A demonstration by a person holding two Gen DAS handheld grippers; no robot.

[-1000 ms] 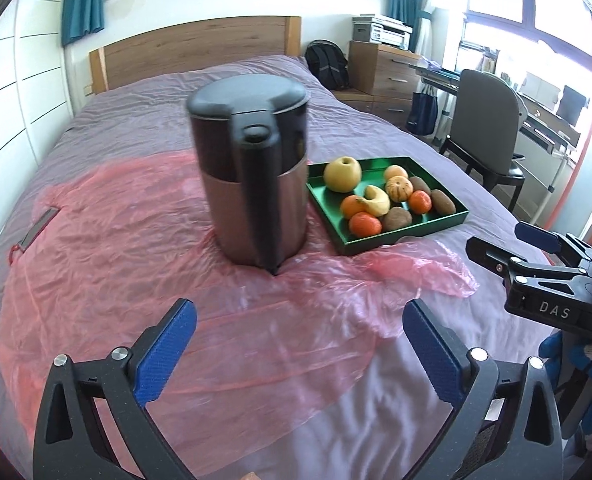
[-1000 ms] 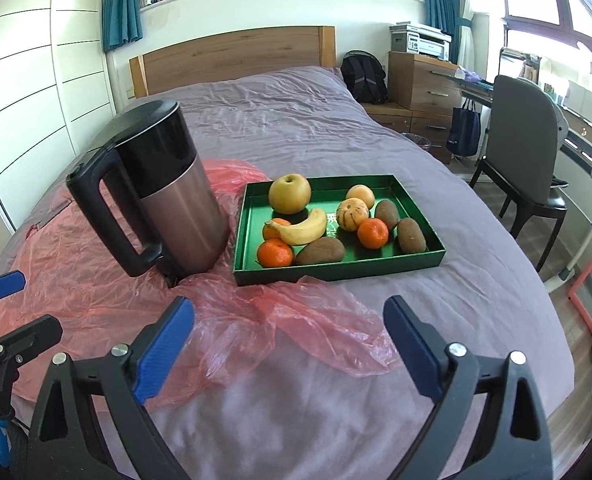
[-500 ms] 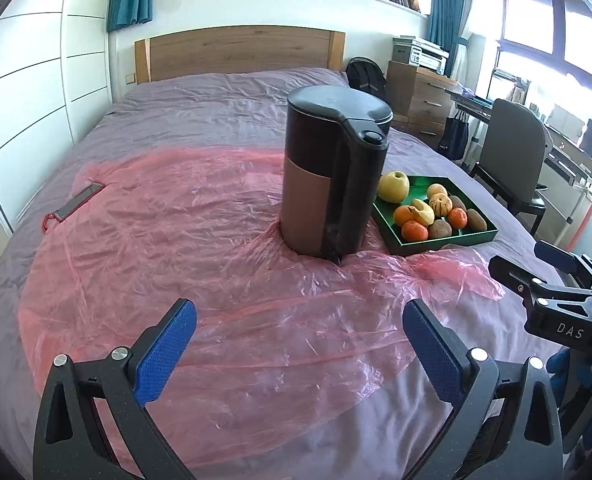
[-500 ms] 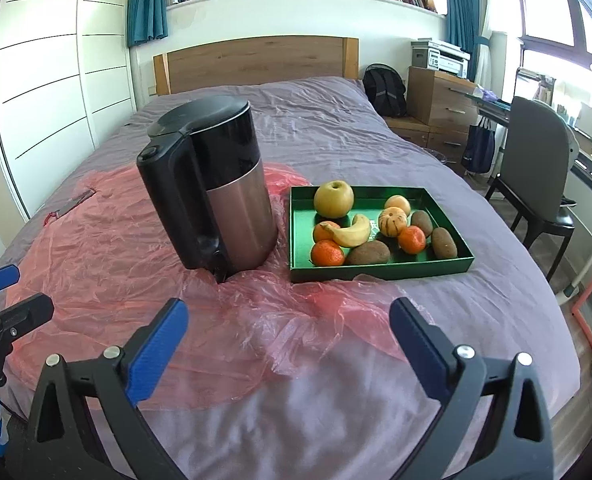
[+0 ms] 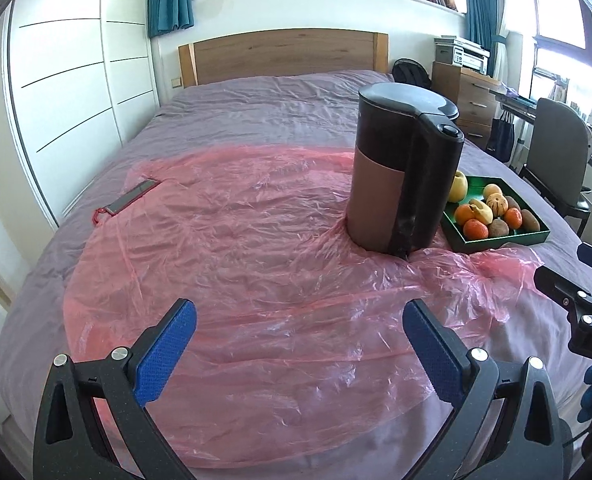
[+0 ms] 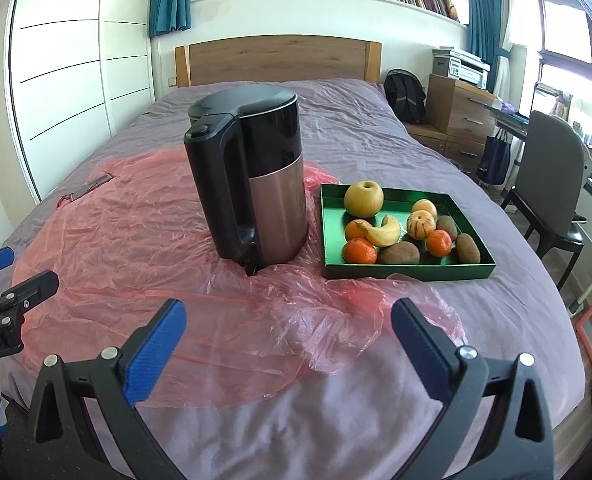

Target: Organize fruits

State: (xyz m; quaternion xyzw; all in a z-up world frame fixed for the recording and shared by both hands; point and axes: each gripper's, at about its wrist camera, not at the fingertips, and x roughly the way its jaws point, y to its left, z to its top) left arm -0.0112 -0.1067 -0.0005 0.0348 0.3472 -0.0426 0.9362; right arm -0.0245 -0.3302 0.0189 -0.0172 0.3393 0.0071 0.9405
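A green tray (image 6: 407, 270) on the bed holds a yellow apple (image 6: 363, 199), a banana (image 6: 385, 232), several oranges and kiwis. It also shows at the right in the left wrist view (image 5: 495, 242). My right gripper (image 6: 288, 344) is open and empty, well short of the tray, above pink plastic sheet. My left gripper (image 5: 299, 344) is open and empty over the pink sheet, left of the tray. Each gripper shows at the edge of the other's view.
A black and steel kettle (image 6: 252, 184) stands on the pink plastic sheet (image 5: 224, 240) just left of the tray. A flat dark object with a red cord (image 5: 130, 200) lies at the sheet's far left. A chair (image 6: 551, 176) and drawers stand right of the bed.
Both views have swung left and pulled back. The kettle and tray now sit further right in the left wrist view. Nothing on the bed has moved. Both grippers stay open.
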